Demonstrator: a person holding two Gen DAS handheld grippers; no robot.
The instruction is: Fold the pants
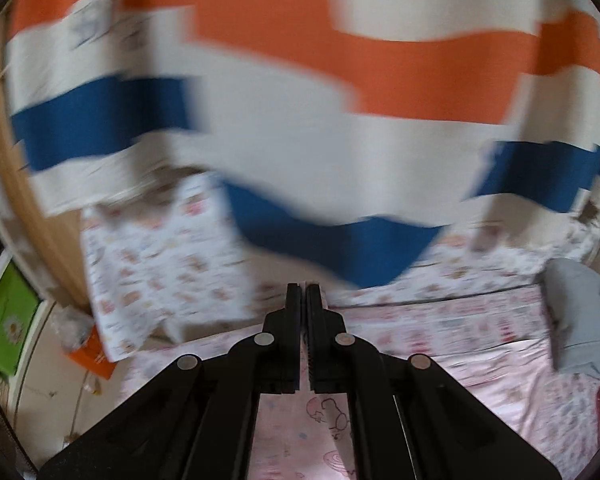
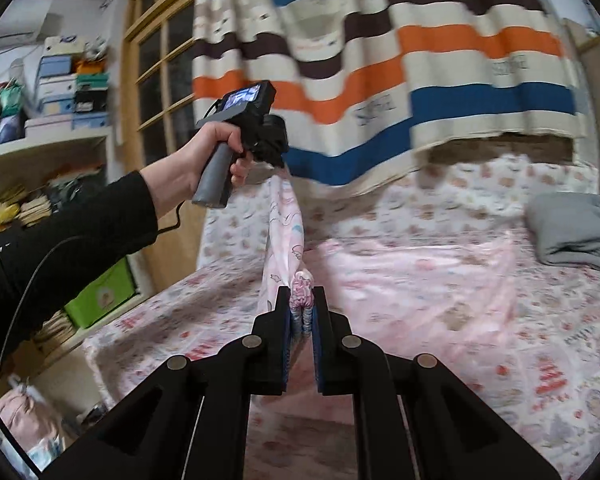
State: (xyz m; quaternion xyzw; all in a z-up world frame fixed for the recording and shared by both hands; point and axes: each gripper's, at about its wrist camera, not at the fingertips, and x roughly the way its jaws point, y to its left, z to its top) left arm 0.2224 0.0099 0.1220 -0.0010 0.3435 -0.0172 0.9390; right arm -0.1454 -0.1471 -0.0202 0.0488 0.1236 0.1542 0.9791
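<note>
The pink pants (image 2: 288, 216) hang in the air above the bed (image 2: 500, 320), stretched between the 2 grippers. The right gripper (image 2: 301, 304) has its jaws clamped on a bunched pink wad of the fabric, which fills the narrow gap between the blue pads. From there the cloth rises in a taut, twisted band up to the left gripper (image 2: 278, 160), held higher and further to the left by a bare hand (image 2: 216, 148) in a black sleeve. The band ends right at its tip, so it seems to be pinching the cloth, though that tip is mostly hidden from this side.

From the left gripper's own camera its fingers (image 1: 294, 320) are pressed almost together, with only a slit between them. Pink fabric shows below them, but I cannot tell whether any is caught in the slit.

More pink fabric lies spread over the patterned bedsheet. A folded grey garment (image 2: 580, 232) sits near the bed's right edge, well apart from the pants. The striped curtain (image 2: 420, 80) hangs just behind the far edge of the bed. The bed's left edge borders a narrow floor strip beside a green box (image 2: 100, 296) and cluttered shelves (image 2: 40, 140).
</note>
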